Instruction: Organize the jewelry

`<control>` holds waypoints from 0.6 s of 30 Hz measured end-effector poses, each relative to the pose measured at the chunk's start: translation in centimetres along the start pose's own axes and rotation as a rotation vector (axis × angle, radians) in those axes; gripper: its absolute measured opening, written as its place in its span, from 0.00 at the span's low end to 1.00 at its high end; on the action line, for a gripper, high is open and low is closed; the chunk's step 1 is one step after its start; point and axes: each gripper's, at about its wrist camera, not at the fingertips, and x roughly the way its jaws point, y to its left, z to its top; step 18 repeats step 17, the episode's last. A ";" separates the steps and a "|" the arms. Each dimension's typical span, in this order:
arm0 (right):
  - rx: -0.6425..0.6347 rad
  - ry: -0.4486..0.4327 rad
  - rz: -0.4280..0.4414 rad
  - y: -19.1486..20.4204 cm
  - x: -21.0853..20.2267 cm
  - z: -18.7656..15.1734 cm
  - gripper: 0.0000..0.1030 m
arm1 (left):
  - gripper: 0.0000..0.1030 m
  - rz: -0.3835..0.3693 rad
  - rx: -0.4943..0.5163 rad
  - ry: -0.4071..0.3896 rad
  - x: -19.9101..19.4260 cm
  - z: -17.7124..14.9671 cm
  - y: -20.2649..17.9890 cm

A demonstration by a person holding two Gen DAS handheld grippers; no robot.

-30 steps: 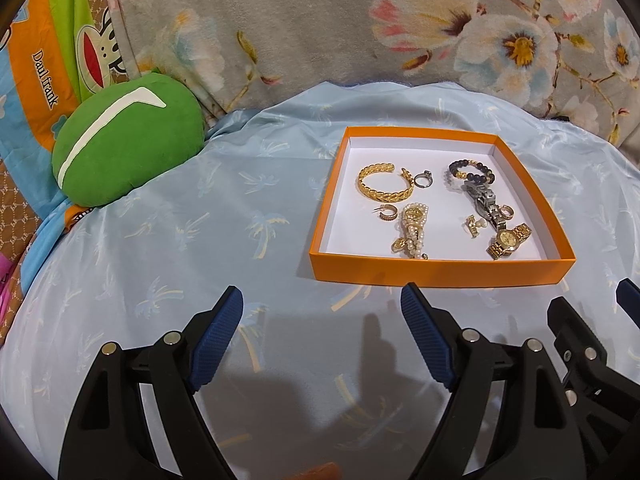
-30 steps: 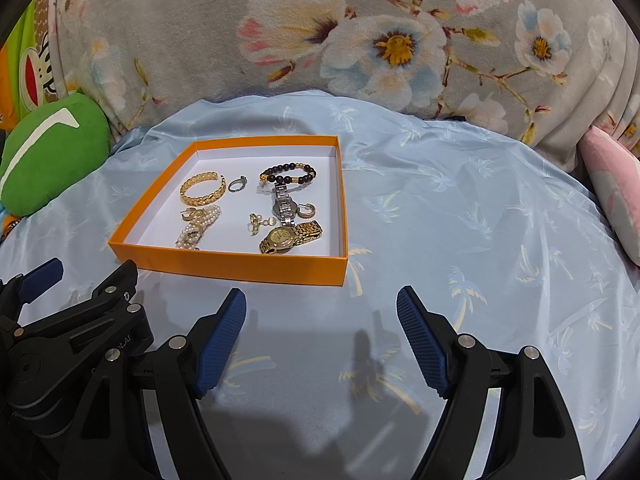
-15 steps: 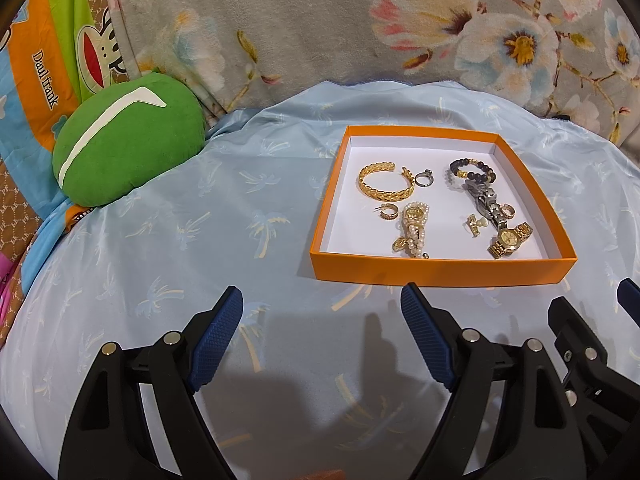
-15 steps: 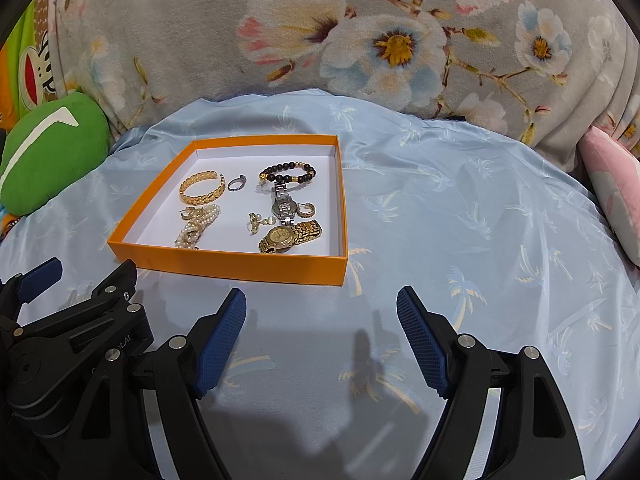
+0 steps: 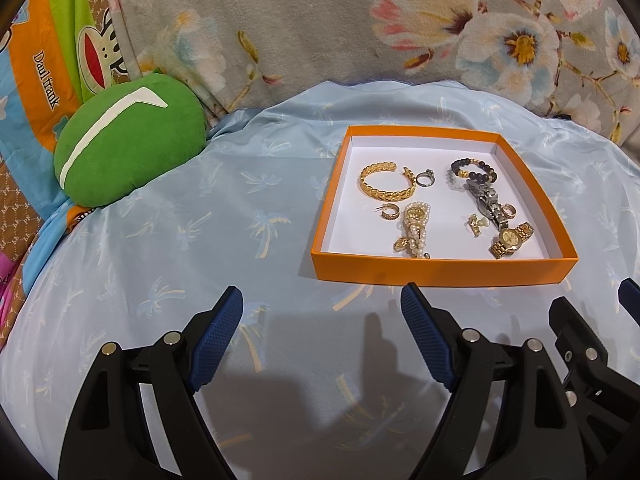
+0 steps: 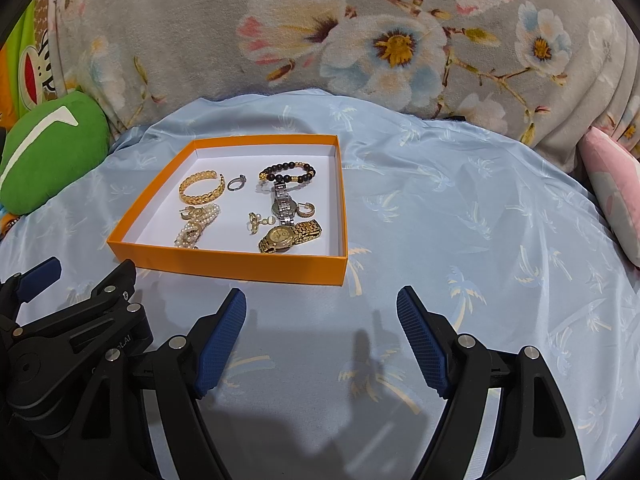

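Hovering low over the blue palm-print sheet (image 5: 168,240), the left gripper (image 5: 322,308) is standing wide apart and holding nothing, just short of the near wall of the orange box (image 5: 440,270). All the jewelry is lying inside that box, none on the sheet: gold cuff (image 5: 386,186) and small ring (image 5: 424,179) toward the box's far left, bead bracelet (image 5: 474,171) at its far right, pearl piece (image 5: 416,230) and a hoop earring (image 5: 389,213) at near left, silver watch (image 5: 486,202) and gold watch (image 5: 511,239) at near right. Pieces are lying loose and some are touching, so this could be either a jumble awaiting sorting or the finished gathering in one tray. A green cushion (image 5: 128,152) is sitting well left of the box.

Switching to the right wrist view, the right gripper (image 6: 322,304) is likewise spread wide and empty, near the box's front wall (image 6: 240,266), toward its right corner. The left tool's frame (image 6: 80,320) is showing beside it, left of the box's near corner. Both tools being parked in front is probably keeping the whole tray in view.

Comparing with the earlier frames, nothing is changing: box, jewelry and both grippers are staying put.
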 end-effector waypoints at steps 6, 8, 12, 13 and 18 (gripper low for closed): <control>0.000 0.000 0.000 0.0 0.0 0.0 0.74 | 0.76 0.001 0.001 -0.002 -0.1 -0.1 0.2; -0.001 0.000 -0.001 0.0 0.0 0.0 0.74 | 0.76 0.000 0.001 -0.001 -0.1 -0.1 0.2; -0.002 0.001 -0.001 0.0 0.1 0.0 0.74 | 0.76 0.003 0.002 -0.001 0.0 -0.1 0.2; -0.002 0.001 -0.001 0.0 0.1 0.0 0.74 | 0.76 0.004 0.002 -0.001 -0.1 -0.1 0.3; -0.002 0.001 -0.001 -0.1 0.1 0.0 0.74 | 0.76 0.008 0.004 0.001 -0.2 -0.2 0.6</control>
